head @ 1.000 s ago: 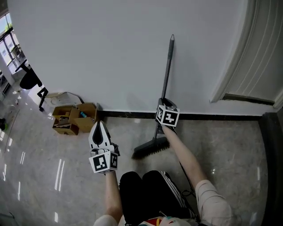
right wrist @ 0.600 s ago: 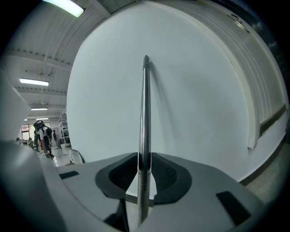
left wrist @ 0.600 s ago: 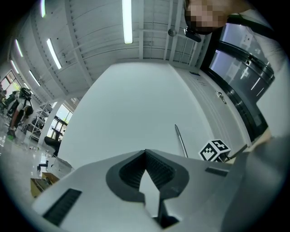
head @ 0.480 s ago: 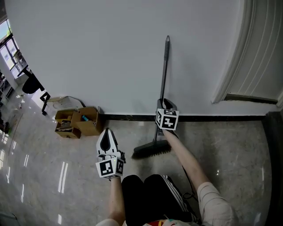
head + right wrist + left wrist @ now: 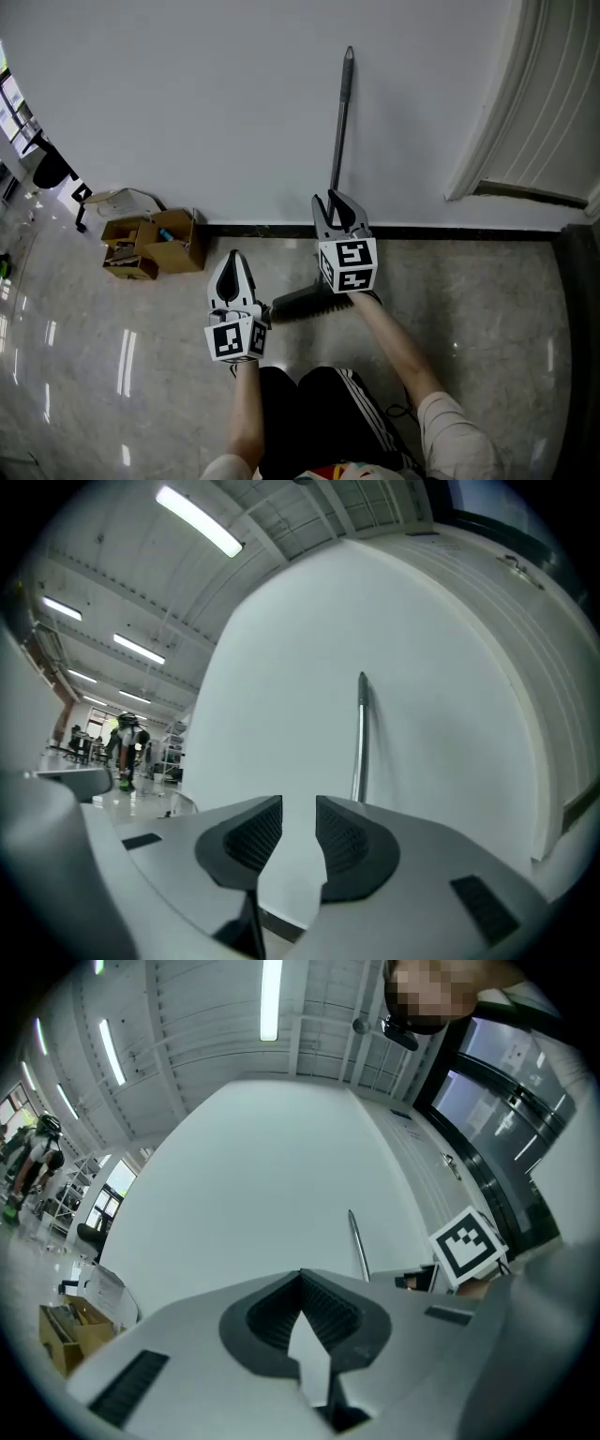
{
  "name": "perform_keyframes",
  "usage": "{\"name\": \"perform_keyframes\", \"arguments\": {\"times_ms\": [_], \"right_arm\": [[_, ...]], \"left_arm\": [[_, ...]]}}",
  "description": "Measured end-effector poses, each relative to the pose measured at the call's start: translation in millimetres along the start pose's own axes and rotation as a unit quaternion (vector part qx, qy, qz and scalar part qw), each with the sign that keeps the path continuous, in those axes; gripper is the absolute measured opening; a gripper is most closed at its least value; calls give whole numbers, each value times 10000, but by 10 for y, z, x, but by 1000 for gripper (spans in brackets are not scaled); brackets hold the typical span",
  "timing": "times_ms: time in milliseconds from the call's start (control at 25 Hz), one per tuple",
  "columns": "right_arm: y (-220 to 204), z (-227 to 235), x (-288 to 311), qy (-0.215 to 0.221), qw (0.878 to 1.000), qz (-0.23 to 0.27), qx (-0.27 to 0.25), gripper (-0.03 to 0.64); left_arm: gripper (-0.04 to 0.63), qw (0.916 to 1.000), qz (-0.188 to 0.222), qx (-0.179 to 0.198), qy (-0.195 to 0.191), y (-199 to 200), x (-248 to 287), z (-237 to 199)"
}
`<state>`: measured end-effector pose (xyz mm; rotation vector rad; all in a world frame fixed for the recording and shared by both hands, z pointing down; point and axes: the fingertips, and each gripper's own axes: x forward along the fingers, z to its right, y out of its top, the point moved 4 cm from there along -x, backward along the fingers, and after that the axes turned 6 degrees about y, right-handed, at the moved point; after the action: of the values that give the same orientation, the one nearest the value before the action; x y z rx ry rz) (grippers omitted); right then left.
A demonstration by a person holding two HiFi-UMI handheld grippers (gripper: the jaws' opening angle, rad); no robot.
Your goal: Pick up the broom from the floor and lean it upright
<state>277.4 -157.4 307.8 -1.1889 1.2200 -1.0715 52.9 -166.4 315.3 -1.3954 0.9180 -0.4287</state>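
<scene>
Your right tongs [image 5: 335, 202] stand a little apart and have just been opening. Nothing is between them; in the right gripper view only the white wall [image 5: 441, 667] shows through the gap, and the broom [image 5: 361, 731] handle rises just beyond, a bit to the right of it. Your left tongs [image 5: 232, 261] are clenched, tip against tip, and they hold nothing. They hang lower and to the left, over the floor [image 5: 487, 309].

The broom [image 5: 339, 112] stands upright and leans on the wall, handle end up. Its brush head rests on the floor near the dark baseboard, between your two grippers in the head view. Further left, cardboard boxes [image 5: 155, 246] sit by the wall.
</scene>
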Motion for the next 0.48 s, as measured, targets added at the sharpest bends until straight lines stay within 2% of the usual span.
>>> {"name": "perform_keyframes", "arguments": {"times_ms": [160, 280, 320, 360, 480], "right_arm": [[-265, -267, -196, 655, 9975, -214, -171, 95], [-501, -360, -332, 641, 9962, -481, -349, 84], [-568, -387, -375, 603, 9961, -530, -366, 34], [-628, -416, -418, 573, 9963, -553, -338, 14], [-766, -513, -540, 553, 9968, -573, -45, 12]], "left_arm": [[46, 9996, -169, -54, -216, -296, 1, 143], [46, 9988, -313, -94, -355, -488, -8, 230], [46, 9985, -368, -108, -393, -544, -18, 240], [46, 9982, -408, -120, -428, -586, -32, 242], [46, 9978, -446, -229, -430, -581, -71, 253]]}}
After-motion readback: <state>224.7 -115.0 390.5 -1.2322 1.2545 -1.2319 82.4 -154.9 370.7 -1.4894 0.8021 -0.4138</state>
